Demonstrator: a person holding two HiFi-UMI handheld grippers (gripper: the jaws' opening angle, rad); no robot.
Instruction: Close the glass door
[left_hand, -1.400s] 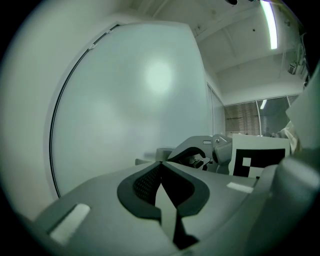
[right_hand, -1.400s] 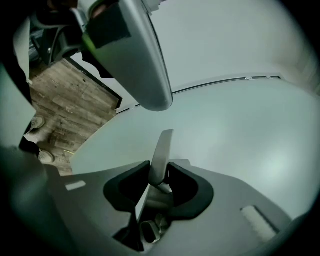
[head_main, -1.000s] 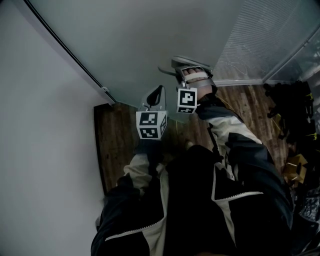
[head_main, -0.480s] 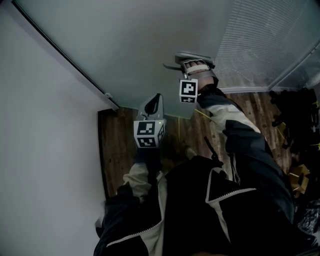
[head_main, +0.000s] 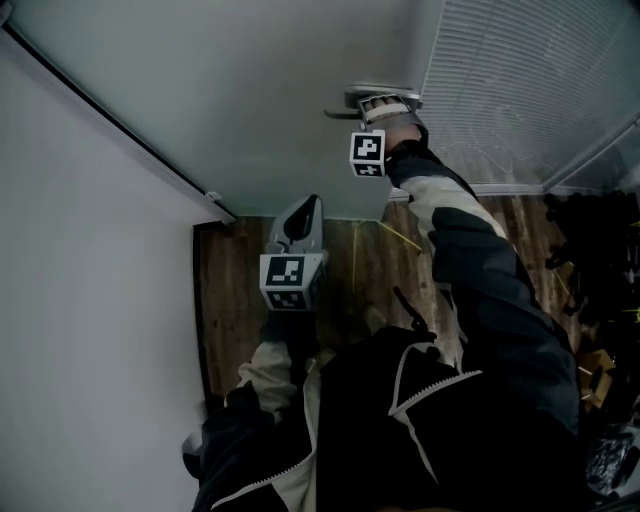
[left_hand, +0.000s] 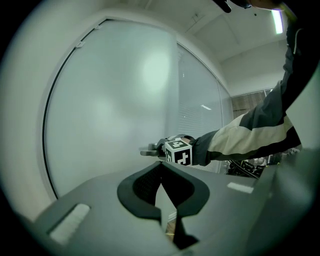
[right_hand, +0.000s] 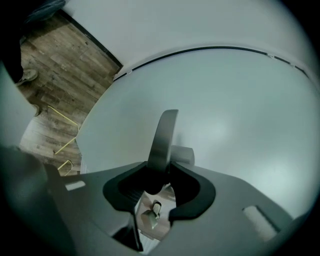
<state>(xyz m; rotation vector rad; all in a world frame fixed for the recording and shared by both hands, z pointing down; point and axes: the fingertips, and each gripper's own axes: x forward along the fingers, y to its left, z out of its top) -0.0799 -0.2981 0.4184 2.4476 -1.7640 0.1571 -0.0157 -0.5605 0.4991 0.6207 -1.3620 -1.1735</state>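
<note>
The frosted glass door (head_main: 270, 90) fills the upper half of the frame, seemingly not quite shut. The right claw (right_hand: 159, 176) pinches its lever handle (right_hand: 163, 135), upper centre, to steer it. The left claw (left_hand: 161, 187), lower centre, hangs pressed together and empty.

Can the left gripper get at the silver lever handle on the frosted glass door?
Probably not: the right gripper is clamped on the silver lever handle, though the way there looks open.

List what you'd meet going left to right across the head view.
white wall → left gripper → right gripper clamped on the door handle → window blinds → dark clutter at the right edge
</note>
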